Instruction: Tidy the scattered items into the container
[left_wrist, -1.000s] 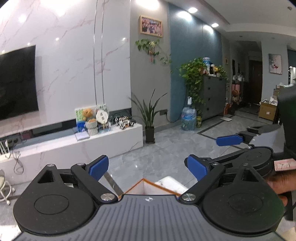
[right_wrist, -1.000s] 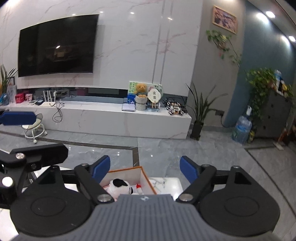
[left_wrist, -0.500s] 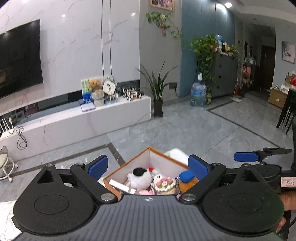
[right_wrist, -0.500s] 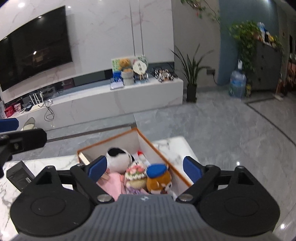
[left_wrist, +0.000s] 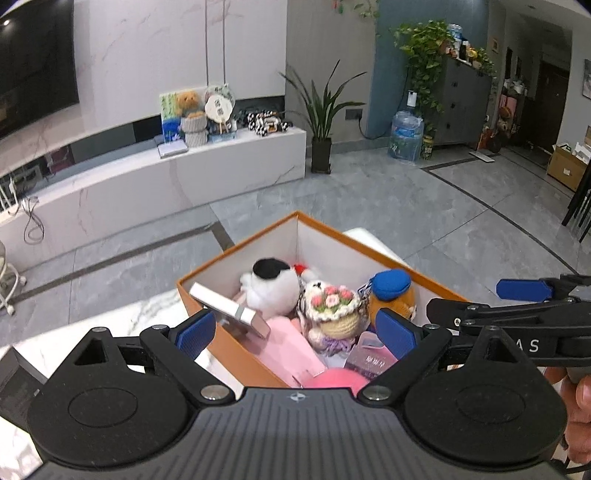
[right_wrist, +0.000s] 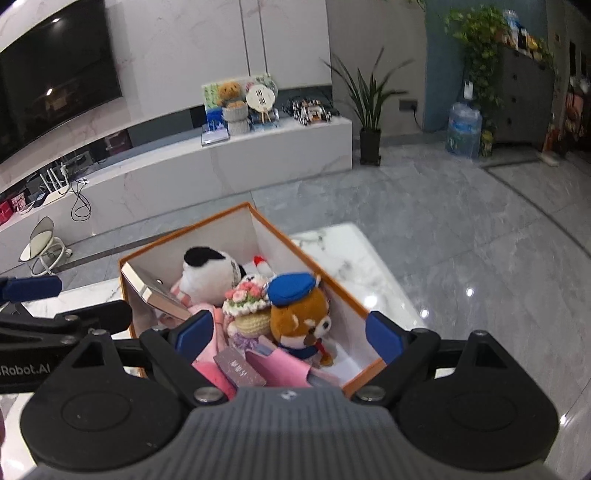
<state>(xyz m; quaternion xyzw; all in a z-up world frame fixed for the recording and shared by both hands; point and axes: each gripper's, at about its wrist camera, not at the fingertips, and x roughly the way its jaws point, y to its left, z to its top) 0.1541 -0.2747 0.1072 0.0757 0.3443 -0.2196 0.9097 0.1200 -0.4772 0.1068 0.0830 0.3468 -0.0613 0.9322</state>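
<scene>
An orange box (left_wrist: 236, 254) (right_wrist: 184, 230) with white inside walls stands on a white marble table (right_wrist: 351, 258). It holds a white and black plush (left_wrist: 271, 286) (right_wrist: 207, 271), a crocheted flower basket (left_wrist: 334, 306) (right_wrist: 245, 302), a brown plush with a blue cap (left_wrist: 391, 291) (right_wrist: 299, 314), pink items (left_wrist: 291, 347) and a flat silver box (left_wrist: 229, 310) (right_wrist: 155, 291). My left gripper (left_wrist: 295, 332) is open and empty above the box's near side. My right gripper (right_wrist: 288, 334) is open and empty above the box too.
A dark object (left_wrist: 14, 380) lies on the table at the left. Beyond the table are grey floor tiles (left_wrist: 369, 206), a white TV bench (left_wrist: 166, 177) with ornaments, a potted plant (left_wrist: 321, 122) and a water bottle (left_wrist: 406, 136).
Both views have tilted down and moved closer, so the box and its contents now fill the space between the fingers. Both grippers stay open.
</scene>
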